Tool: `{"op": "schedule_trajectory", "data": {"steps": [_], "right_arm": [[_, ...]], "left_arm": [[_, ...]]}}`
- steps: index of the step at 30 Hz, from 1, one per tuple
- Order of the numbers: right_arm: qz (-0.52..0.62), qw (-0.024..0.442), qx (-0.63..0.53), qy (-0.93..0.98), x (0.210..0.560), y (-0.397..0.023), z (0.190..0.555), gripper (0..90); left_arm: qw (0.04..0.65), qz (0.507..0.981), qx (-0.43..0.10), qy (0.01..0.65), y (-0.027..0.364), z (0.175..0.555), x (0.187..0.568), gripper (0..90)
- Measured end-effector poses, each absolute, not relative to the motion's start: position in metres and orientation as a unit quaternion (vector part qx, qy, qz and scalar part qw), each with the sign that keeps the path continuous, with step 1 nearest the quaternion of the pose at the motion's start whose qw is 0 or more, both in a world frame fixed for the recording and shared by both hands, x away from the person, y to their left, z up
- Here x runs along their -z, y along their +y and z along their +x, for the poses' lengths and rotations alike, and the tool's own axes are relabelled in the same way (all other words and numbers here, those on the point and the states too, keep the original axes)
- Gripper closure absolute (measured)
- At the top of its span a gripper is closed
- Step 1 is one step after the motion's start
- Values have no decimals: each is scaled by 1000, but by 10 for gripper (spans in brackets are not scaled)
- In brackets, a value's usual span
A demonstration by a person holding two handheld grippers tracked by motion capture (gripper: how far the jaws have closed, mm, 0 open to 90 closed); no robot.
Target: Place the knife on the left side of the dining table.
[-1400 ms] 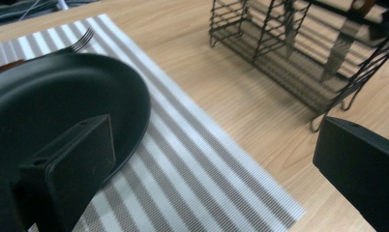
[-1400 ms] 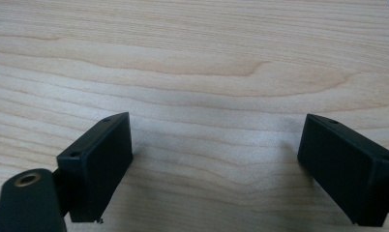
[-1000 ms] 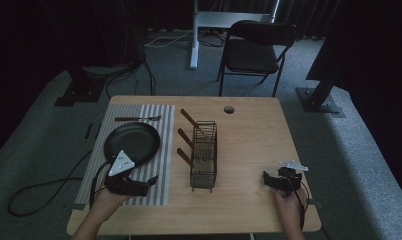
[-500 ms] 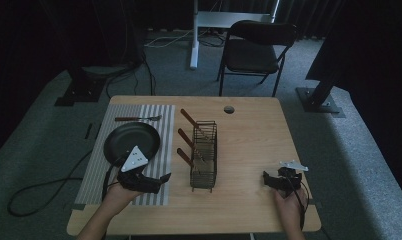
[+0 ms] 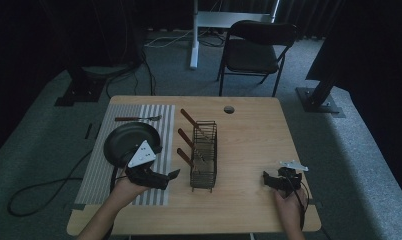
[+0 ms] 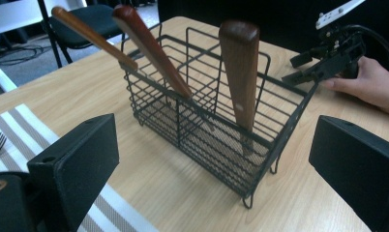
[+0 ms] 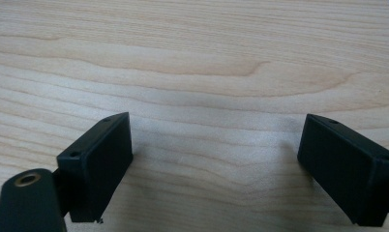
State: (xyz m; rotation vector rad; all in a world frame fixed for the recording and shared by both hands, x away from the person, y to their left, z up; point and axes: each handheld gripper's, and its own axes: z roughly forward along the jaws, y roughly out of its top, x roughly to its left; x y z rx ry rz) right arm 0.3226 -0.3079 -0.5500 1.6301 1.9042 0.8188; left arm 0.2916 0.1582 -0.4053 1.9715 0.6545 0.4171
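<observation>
My left gripper point(image 5: 161, 176) sits nearest me over the near end of the striped placemat point(image 5: 101, 165), its jaws spread wide with nothing between them, aimed to my right at the black wire caddy point(image 5: 204, 155). My right gripper point(image 5: 270, 180) rests low over bare wood near the table's point(image 5: 259, 135) near right corner, jaws likewise wide apart and empty; its own camera looks down on plain wood grain. In the left gripper view point(image 6: 207, 159) the caddy stands just ahead of the jaws, upright on small wire feet, with my other hand point(image 6: 371, 87) and its gripper beyond it. The caddy's long axis runs away from me, near to far across the table. Three wooden utensil handles point(image 5: 185, 157) stand in its compartments, all leaning out over its left side, toward the placemat, their working ends hidden down in the mesh. Just past my left gripper a dark frying pan point(image 5: 129, 142) lies on the placemat. Farther off, at the placemat's far end, a fork point(image 5: 137, 118) lies crosswise, tines pointing right.
</observation>
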Motion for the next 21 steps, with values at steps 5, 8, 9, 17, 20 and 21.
{"op": "schedule_trajectory", "data": {"steps": [5, 8, 9, 17, 20, 21], "right_arm": [[599, 250, -301, 699, 550, -308, 323, 113], [599, 250, -301, 699, 550, -308, 323, 113], [599, 250, -301, 699, 550, -308, 323, 113], [599, 250, -301, 699, 550, -308, 323, 113], [599, 249, -301, 699, 550, -308, 323, 113], [599, 249, -301, 699, 550, -308, 323, 114]], "left_arm": [[500, 810, -162, 258, 150, 298, 403, 58], [508, 810, -160, 247, 147, 300, 402, 105], [512, 810, -155, 242, 146, 301, 402, 107], [524, 808, -142, 230, 140, 309, 403, 289], [525, 809, -136, 228, 140, 311, 404, 412], [525, 808, -136, 227, 140, 311, 404, 425]]}}
